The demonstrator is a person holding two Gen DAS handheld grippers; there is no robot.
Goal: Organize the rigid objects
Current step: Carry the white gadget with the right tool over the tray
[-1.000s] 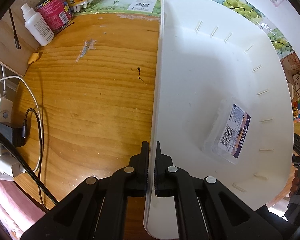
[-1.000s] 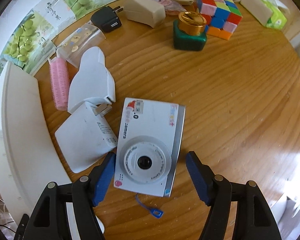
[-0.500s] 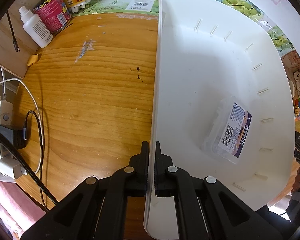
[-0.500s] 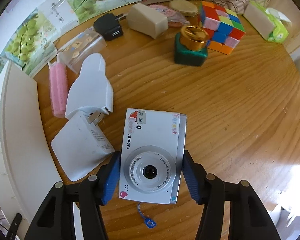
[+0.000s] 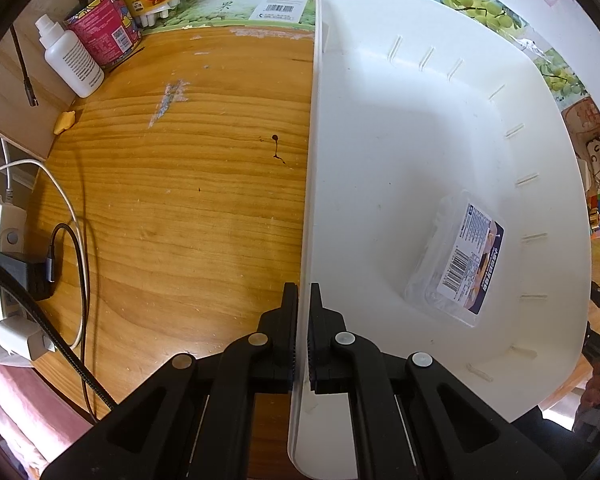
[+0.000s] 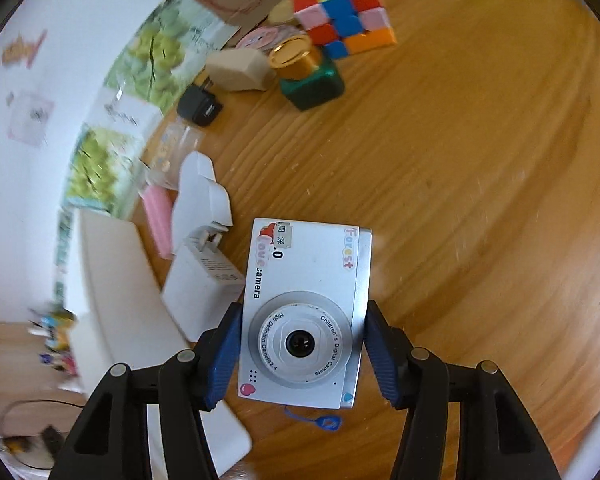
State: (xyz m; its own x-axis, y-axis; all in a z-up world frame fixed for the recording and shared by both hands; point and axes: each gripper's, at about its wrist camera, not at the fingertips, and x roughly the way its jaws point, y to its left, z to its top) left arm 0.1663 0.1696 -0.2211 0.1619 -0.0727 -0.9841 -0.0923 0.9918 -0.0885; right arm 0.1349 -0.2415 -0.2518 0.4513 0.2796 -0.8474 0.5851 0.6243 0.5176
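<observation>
Camera lifted off wooden table, walls white

Left hand-held gripper: black, silver screws. Right hand-held gripper: black, ribbed blue pads.

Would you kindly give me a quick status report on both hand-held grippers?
Left hand-held gripper shut on white bin rim. Right hand-held gripper shut on toy camera. White charger beside camera.

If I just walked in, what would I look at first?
Probably the little white children's digital camera, pinched between the right gripper's blue pads just in front of you. Next the colourful puzzle cube at the far table edge, then the big white bin whose rim the left gripper clamps.
</observation>
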